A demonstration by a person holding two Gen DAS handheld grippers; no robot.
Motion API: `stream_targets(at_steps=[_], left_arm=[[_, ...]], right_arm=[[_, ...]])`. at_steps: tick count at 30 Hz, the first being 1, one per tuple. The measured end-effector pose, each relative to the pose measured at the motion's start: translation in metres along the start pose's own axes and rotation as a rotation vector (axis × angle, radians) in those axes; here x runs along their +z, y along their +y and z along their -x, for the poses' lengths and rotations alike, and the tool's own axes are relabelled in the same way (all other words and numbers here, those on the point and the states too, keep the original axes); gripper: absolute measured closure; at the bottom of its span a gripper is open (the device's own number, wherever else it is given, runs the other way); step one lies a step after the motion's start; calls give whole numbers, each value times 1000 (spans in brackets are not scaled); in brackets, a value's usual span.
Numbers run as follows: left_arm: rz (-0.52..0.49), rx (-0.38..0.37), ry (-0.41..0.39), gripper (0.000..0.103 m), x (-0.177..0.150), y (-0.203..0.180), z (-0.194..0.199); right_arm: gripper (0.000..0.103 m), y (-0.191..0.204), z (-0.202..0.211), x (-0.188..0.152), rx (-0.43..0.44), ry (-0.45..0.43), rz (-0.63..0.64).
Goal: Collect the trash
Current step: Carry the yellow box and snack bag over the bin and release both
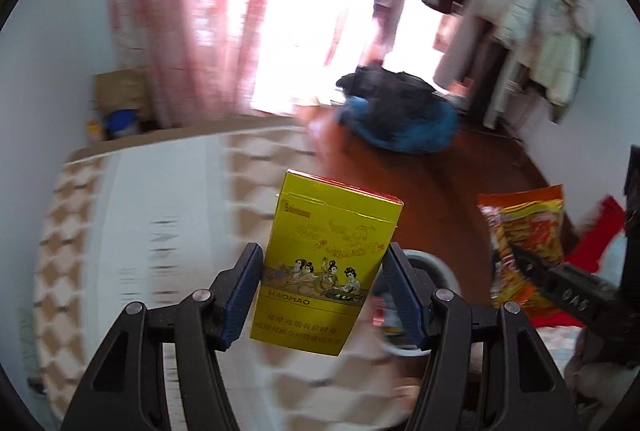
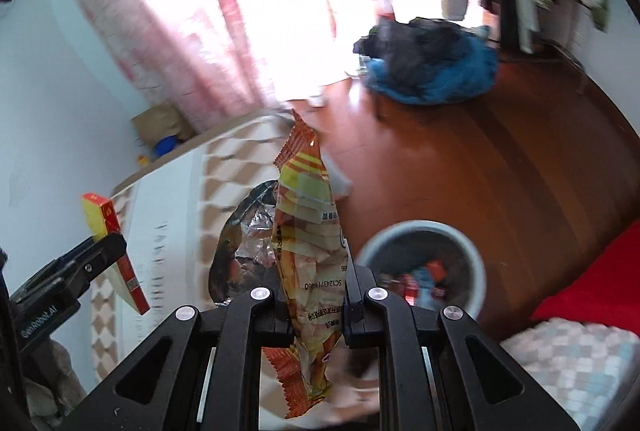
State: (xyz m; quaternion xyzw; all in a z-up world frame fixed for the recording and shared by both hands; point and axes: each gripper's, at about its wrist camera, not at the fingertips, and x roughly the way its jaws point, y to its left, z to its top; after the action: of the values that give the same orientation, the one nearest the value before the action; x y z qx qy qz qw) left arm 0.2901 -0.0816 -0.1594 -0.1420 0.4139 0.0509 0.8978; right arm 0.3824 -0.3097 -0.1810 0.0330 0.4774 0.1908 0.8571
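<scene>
here, the left gripper is held level over the edge of a bed, its jaws pinched on the two narrow sides of a yellow cigarette pack. the pack is kept upright, lifted clear of the checked bedcover, with its printed face turned toward the left wrist camera and its lid end uppermost. in the right wrist view the same pack is seen edge-on at the far left, tilted slightly, with the black jaw tips clamped across its middle.

the right gripper is held beside the left one, just to its right and at a similar height. its jaws are pressed against a crumpled orange and yellow snack wrapper, which is gripped near its lower third; the upper part stands up past the fingertips and the serrated bottom edge hangs below them. behind the wrapper a silvery foil bag is seen, though whether it is also caught in the jaws cannot be told.

a round grey trash bin is seen on the wooden floor, below and just right of the right gripper, with coloured scraps already inside it. both pieces of trash are held in the air, neither over the bin's opening. much of the background is motion-blurred.
</scene>
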Motion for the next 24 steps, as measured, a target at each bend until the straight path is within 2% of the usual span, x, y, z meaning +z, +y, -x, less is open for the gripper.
stream_targets(at_steps=[4, 8, 11, 14, 18, 19, 21, 22, 24], left_arm=[[-21, -124, 87, 44, -2, -67, -48], [-20, -224, 247, 44, -13, -124, -120], [-33, -239, 374, 44, -24, -144, -176], [-33, -227, 481, 44, -32, -147, -222], [-52, -165, 549, 39, -32, -144, -258], [-53, -148, 550, 27, -30, -141, -263], [-57, -120, 550, 8, -30, -137, -265], [-60, -107, 550, 6, -29, -135, -266], [-59, -72, 541, 6, -33, -128, -261]], right_arm=[[87, -77, -13, -10, -65, 40, -89], [87, -156, -58, -28, -87, 136, -206], [87, -193, -100, -42, -74, 219, -267], [87, -211, -141, -51, -52, 290, -307], [86, -220, -191, -61, -54, 359, -327], [82, -219, -200, -61, -60, 370, -326], [59, -220, -220, -65, -61, 404, -334], [38, -220, -225, -66, -66, 416, -342], [32, -217, -234, -68, -46, 425, -369]])
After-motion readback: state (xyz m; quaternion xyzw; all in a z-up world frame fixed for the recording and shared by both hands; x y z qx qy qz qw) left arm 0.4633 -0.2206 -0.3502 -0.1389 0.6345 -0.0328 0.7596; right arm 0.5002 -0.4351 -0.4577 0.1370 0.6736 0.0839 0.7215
